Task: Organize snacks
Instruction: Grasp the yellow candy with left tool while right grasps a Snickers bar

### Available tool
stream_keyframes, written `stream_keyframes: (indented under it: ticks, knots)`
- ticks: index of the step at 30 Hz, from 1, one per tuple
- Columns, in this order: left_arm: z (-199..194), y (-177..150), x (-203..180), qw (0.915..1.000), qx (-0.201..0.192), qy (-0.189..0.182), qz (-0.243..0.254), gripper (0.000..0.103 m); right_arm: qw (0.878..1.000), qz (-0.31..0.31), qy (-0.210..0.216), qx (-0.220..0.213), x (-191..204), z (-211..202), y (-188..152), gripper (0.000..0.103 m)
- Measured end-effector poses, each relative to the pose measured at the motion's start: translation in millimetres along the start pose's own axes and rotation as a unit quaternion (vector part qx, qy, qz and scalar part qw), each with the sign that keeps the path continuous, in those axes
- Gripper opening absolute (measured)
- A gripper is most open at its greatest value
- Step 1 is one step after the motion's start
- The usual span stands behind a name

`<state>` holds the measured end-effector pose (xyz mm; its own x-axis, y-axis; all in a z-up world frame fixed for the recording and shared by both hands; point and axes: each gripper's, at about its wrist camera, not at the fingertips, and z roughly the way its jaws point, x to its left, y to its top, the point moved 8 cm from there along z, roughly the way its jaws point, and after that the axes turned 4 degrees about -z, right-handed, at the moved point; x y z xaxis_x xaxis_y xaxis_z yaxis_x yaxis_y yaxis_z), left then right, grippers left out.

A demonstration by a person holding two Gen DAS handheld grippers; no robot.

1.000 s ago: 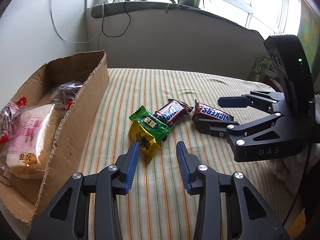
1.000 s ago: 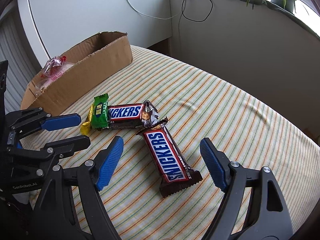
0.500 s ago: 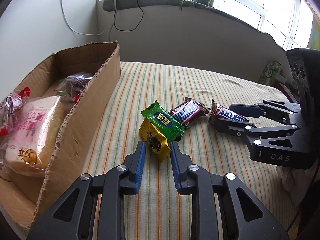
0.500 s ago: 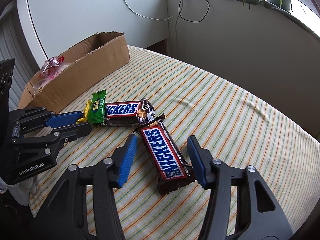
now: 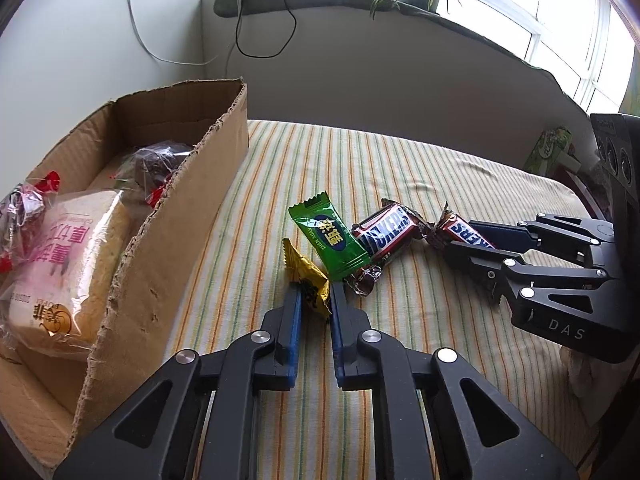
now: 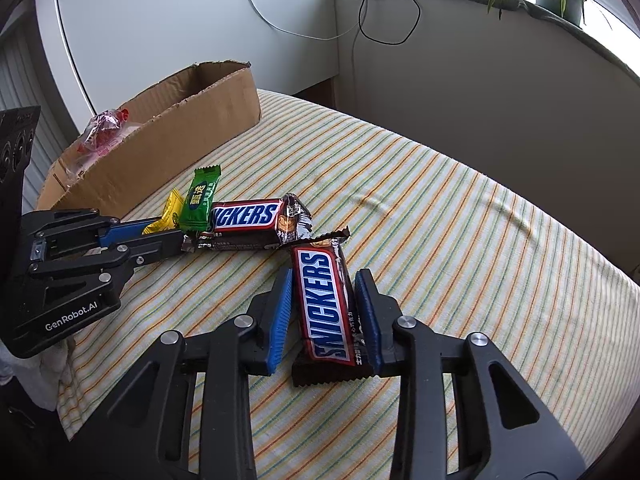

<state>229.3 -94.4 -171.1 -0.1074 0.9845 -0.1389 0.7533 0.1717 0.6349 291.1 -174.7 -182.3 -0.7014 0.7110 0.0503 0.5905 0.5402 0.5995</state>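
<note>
The cloth (image 6: 460,240) was cream with thin orange and green stripes. On it lay a green packet (image 5: 330,236), a yellow packet (image 5: 306,276) and brown Snickers bars (image 6: 326,308) lettered blue on white, red-edged. Beside the cloth stood a tan cardboard box (image 5: 176,216). Gripper pads (image 6: 280,312) were blue.

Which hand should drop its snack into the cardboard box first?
Left. The left gripper pinches the yellow candy right beside the cardboard box; the right gripper's Snickers bar lies farther away.
</note>
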Motion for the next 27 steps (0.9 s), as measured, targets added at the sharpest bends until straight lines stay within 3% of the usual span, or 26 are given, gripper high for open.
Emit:
stream_keyframes:
  ticks: [14, 27]
  knots:
    - [-26, -8, -9, 0.9992, -0.024, -0.034, 0.002, 0.01, 1.0, 0.005, -0.005, -0.013, -1, -6, 1, 0.03]
    - [-67, 2, -9, 0.994, -0.064, -0.086, -0.02, 0.01, 0.998, 0.054, -0.003, -0.016, -6, -27, -8, 0.03]
